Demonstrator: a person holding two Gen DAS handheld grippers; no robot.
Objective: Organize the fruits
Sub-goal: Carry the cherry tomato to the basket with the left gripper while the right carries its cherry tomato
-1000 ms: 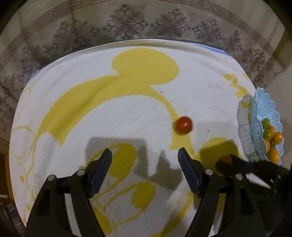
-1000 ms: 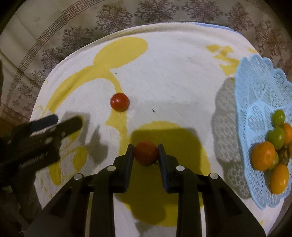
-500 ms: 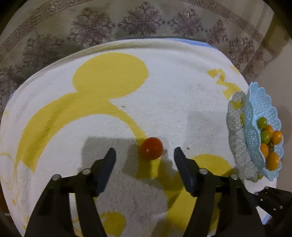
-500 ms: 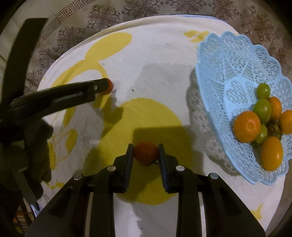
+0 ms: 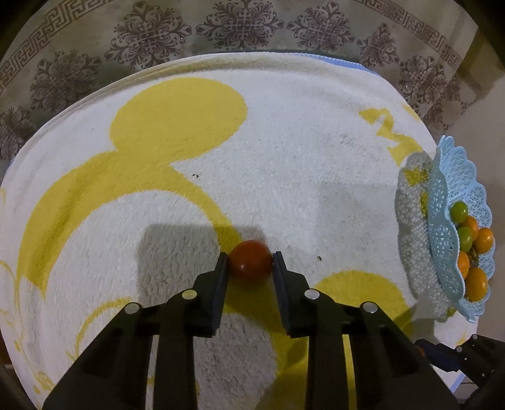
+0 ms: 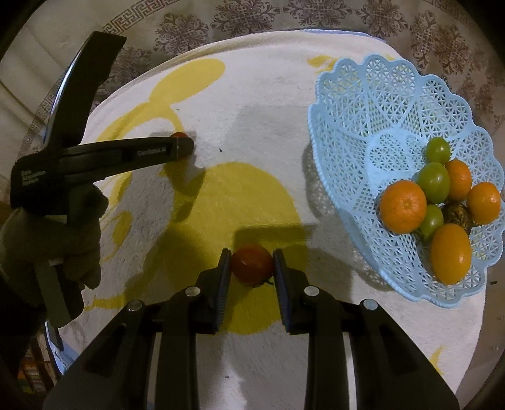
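Note:
My left gripper (image 5: 249,261) is shut on a red tomato (image 5: 250,262) that rests on the towel. In the right wrist view the left gripper (image 6: 184,148) reaches in from the left with that tomato (image 6: 178,135) just visible behind its tip. My right gripper (image 6: 251,263) is shut on a second red tomato (image 6: 252,264) and holds it above the towel, left of the light blue lattice basket (image 6: 356,104). The basket holds several oranges (image 6: 402,206) and green fruits (image 6: 435,183). The basket (image 5: 448,176) also shows at the right edge of the left wrist view.
A white towel with a yellow mouse-shaped print (image 5: 300,157) covers the round table. A patterned beige cloth (image 5: 240,25) lies around it. A gloved hand (image 6: 53,246) holds the left gripper's handle at the left of the right wrist view.
My left gripper moved forward around the tomato on the towel and closed on it. My right gripper carried its tomato to the right, closer to the basket.

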